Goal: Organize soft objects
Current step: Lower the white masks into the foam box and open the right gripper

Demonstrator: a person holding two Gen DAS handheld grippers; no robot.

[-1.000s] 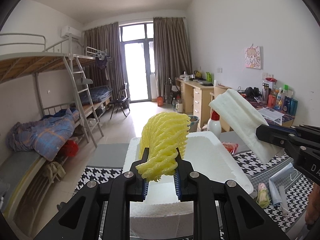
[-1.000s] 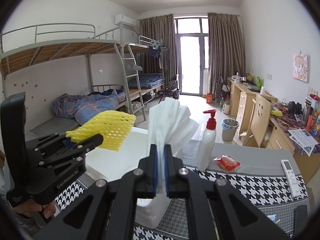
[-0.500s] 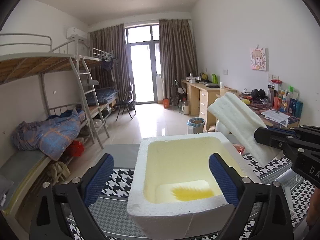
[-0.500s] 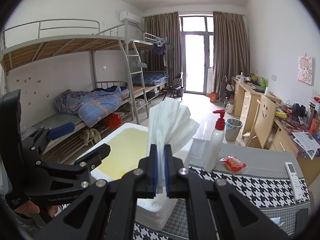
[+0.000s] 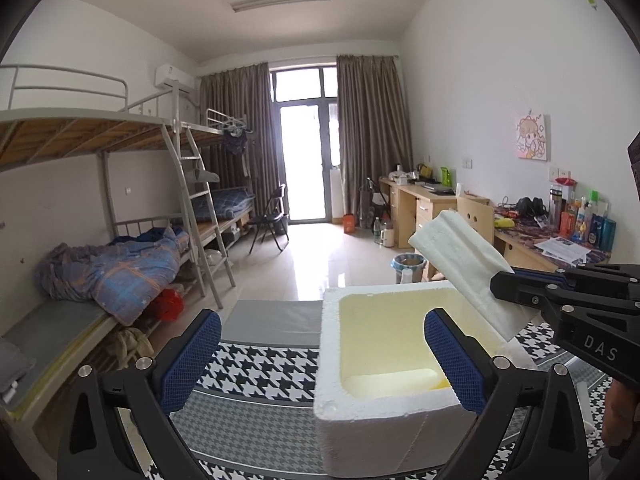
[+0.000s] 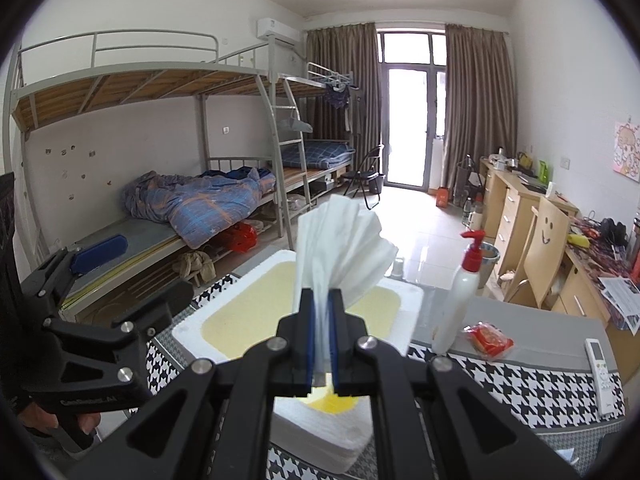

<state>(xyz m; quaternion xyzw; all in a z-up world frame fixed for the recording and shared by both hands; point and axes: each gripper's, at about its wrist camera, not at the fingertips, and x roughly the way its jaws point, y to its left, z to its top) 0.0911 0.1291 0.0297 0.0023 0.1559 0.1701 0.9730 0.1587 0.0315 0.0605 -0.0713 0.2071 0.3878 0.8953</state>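
A folded white foam sheet is held clamped in the right gripper above the open foam box. The left gripper, whose jaws have just been opening, is spread wide and empty beside the box. If released off-centre, the springy sheet could catch on the rim and be tipped out onto the houndstooth cloth.

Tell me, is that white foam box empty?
No. Something yellow lies at the bottom of the foam box, which has no lid on.
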